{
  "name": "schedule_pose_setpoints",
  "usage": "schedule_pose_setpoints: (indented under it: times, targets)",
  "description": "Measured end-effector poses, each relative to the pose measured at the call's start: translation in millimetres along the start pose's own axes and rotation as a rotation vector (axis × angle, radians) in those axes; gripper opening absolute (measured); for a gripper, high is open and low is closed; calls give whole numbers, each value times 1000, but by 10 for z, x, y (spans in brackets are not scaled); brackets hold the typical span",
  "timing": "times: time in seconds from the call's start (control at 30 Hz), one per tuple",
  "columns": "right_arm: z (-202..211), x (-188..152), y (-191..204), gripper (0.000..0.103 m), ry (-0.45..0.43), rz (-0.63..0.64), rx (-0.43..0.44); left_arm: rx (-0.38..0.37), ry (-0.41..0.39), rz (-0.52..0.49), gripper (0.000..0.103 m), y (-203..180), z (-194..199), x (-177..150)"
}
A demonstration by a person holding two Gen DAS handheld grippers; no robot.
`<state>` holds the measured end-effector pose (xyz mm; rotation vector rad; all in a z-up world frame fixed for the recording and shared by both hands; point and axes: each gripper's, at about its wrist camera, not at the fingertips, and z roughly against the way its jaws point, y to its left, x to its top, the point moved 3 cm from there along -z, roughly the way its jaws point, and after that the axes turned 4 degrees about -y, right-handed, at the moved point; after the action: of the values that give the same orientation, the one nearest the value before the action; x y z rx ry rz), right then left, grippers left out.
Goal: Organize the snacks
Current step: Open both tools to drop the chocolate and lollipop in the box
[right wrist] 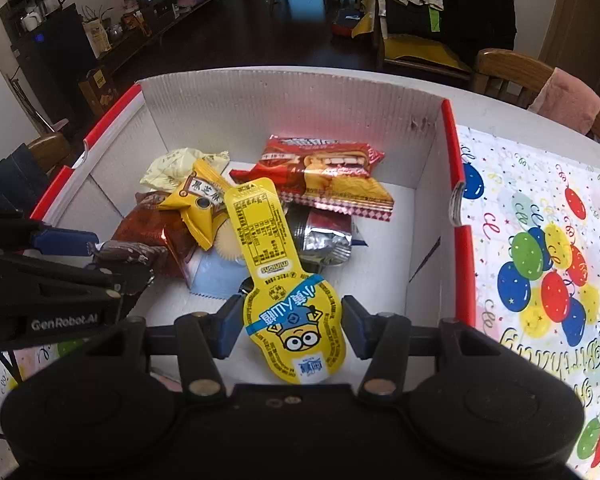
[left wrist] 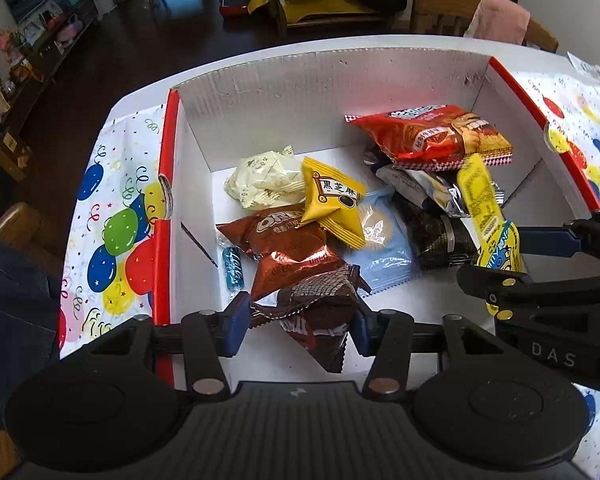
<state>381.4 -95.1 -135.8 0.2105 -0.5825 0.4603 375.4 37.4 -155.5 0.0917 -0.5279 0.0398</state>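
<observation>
Yellow spoon-shaped foil snack pouch (right wrist: 294,320): pinched at its round head by the right gripper (right wrist: 292,330), over the white corrugated box (right wrist: 292,96). Judged light, slippery, crushable; grip flat edges. Left gripper (left wrist: 298,326) clamps a brown crinkled chocolate wrapper (left wrist: 316,312) above the pile.

The left gripper (left wrist: 298,320) is pointing steeply down, its jaws pinching a brown packet (left wrist: 316,316). The right gripper (right wrist: 288,330) is clamping a yellow pouch (right wrist: 288,300) between its jaws.

Both wrist views look steeply down, close over the same snack-filled box (left wrist: 312,92), from its left and right.
</observation>
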Motion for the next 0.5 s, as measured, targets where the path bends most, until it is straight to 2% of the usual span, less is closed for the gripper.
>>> schedule_pose_setpoints:
  times: [0.17, 0.23, 0.37, 0.5]
  targets:
    - [24, -2, -24, 52, 3, -14, 20, 5, -4, 5, 53, -7, 22, -16]
    - [52, -10, -20, 56, 1, -17, 32, -3, -7, 8, 56, -4, 42, -23]
    - [153, -27, -6, 62, -21, -12, 41, -20, -27, 22, 59, 20, 125, -39]
    - [295, -25, -44, 63, -52, -46, 54, -45, -59, 39, 62, 45, 260, -50]
